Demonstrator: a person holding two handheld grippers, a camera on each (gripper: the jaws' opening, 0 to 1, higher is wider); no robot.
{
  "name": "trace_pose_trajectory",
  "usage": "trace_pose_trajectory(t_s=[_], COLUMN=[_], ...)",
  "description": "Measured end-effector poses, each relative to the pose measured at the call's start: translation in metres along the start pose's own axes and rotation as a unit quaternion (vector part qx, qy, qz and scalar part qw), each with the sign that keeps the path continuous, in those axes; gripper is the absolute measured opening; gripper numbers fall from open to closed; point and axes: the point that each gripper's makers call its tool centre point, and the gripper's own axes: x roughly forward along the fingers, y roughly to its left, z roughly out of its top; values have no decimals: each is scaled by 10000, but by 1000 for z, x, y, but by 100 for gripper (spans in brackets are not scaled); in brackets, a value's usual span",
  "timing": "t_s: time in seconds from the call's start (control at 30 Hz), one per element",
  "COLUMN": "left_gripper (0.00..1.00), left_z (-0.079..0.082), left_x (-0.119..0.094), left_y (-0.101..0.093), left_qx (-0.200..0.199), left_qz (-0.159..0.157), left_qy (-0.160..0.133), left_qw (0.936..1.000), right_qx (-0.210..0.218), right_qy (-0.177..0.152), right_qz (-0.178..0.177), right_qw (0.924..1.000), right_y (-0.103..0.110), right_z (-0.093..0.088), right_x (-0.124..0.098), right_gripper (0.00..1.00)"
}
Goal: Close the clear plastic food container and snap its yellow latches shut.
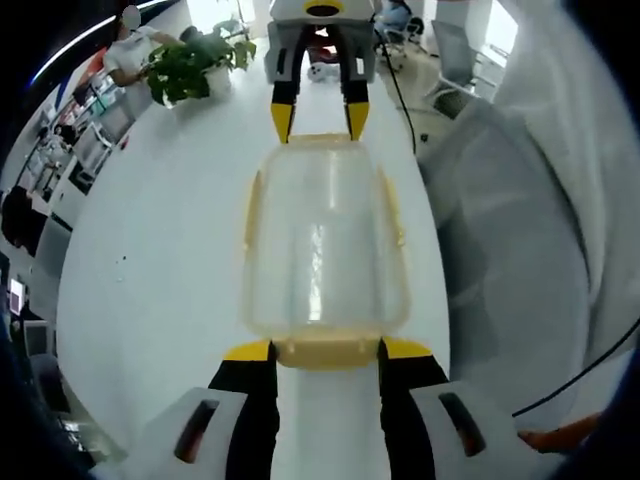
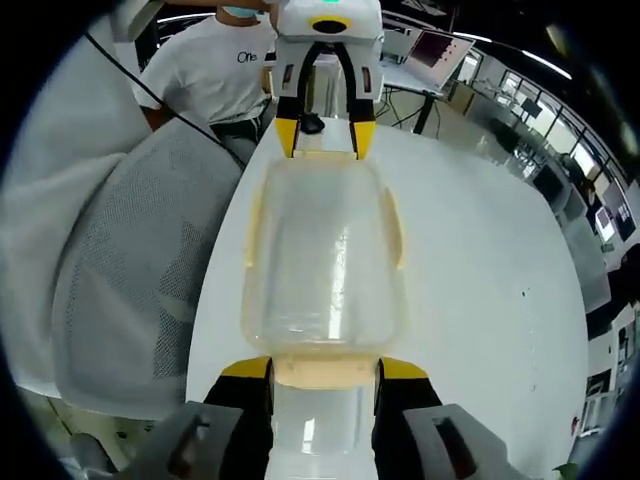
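In the left gripper view, we saw the clear food container point(image 1: 326, 240) lying lengthwise on the white table point(image 1: 160, 260), its lid down over the body. Our left gripper point(image 1: 326, 350) stood with its yellow-tipped jaws parted about as wide as the container's near end, one on each side of the yellow latch point(image 1: 326, 352) there. Whether the tips pressed on the latch or only flanked it, we could not tell. At the far end the right gripper point(image 1: 320, 122) pointed back at us, jaws apart, tips at the container's edge. A potted plant point(image 1: 192, 62) stood farther off, and a grey mesh chair point(image 1: 520, 250) sat beside the table.

In the right gripper view, the container point(image 2: 322, 255) lay the same way. Our right gripper point(image 2: 324, 370) flanked the near yellow latch point(image 2: 324, 370), jaws parted; the left gripper point(image 2: 325, 135) met the far end. A person in a white shirt point(image 2: 215, 65) stood behind.
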Motion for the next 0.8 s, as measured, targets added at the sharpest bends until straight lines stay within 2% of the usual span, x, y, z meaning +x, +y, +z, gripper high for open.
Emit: trace_pose_trajectory(t_s=[0.4,0.6,0.8], left_gripper=[36,36,36], left_z=[22,36,42], left_x=[15,27,36], left_y=[3,3,2], left_qx=[98,59,55], left_qz=[40,21,-18], left_qy=[79,9,33], left_qw=[9999,10000,10000], right_qx=[78,72,34], right_qy=[-32,43,28], right_qz=[35,25,20], right_qw=[10000,10000,10000], right_y=[2,2,2], right_z=[-27,-45,-53], right_x=[-8,-12,-14], right_gripper=[36,36,36])
